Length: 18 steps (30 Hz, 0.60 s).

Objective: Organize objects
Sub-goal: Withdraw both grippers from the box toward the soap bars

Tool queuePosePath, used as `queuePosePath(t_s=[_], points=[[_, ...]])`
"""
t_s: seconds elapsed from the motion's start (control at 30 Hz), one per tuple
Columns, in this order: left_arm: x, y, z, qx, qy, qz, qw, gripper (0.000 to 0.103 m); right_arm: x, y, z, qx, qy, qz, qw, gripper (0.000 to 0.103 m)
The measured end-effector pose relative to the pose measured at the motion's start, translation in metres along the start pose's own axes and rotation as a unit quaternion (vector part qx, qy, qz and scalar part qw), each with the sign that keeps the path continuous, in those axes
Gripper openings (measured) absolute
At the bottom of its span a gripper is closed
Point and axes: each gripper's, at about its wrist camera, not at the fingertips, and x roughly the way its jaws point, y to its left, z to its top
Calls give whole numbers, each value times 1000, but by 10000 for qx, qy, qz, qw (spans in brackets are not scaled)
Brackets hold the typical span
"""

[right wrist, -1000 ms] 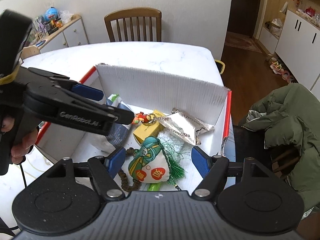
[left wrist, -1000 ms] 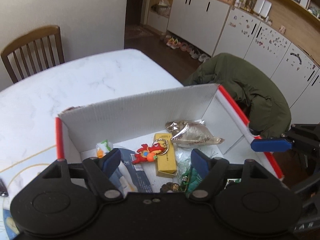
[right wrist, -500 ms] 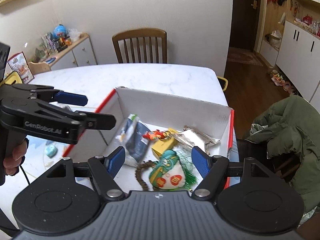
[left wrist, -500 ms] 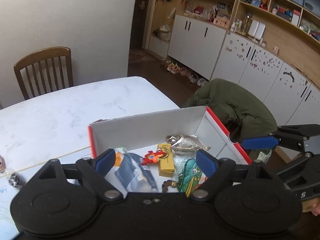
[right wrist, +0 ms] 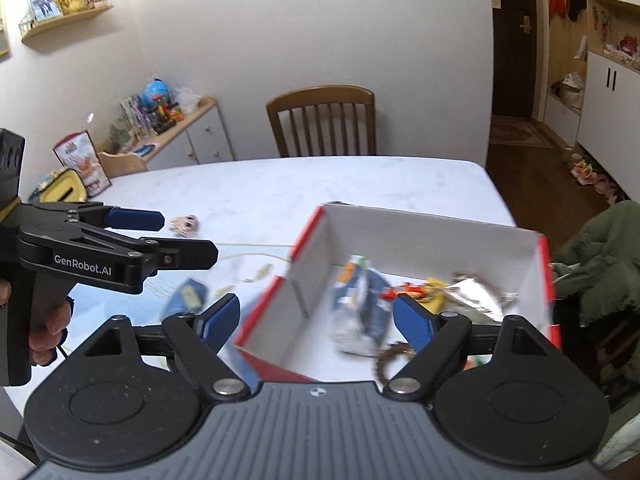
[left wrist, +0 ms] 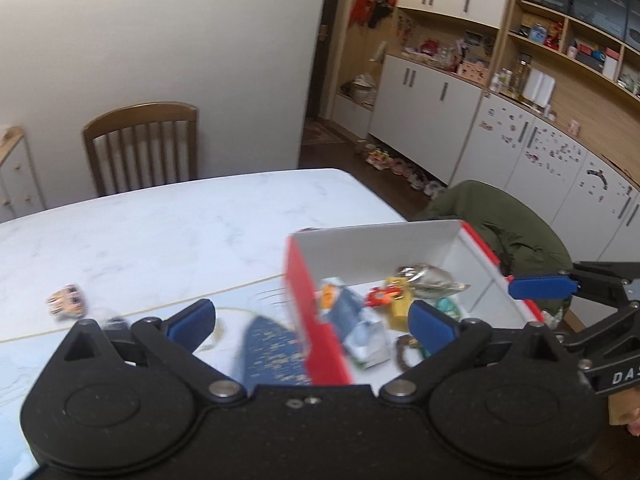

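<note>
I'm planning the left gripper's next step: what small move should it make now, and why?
Probably swing the left gripper leftward and down toward the small figure toy. It lies loose on the table, outside the red-edged box, and both grippers are open and empty.

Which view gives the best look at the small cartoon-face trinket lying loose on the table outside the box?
The right wrist view: the cartoon-face trinket lies unobstructed on the white table, its face fairly sharp, left of the box. The left wrist view shows it near the left edge, smeared by motion blur.
</note>
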Motion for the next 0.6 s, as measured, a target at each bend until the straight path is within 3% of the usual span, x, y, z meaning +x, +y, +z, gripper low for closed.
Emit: queuePosePath(t_s=[0.17, 0.6], points=[[-13, 41, -7, -211, 63, 147, 9996, 103, 9, 34, -1, 138, -87, 62, 9998, 84], [-11, 137, -35, -637, 307, 540, 9960, 103, 66, 121, -15, -46, 508, 251, 9984, 84]])
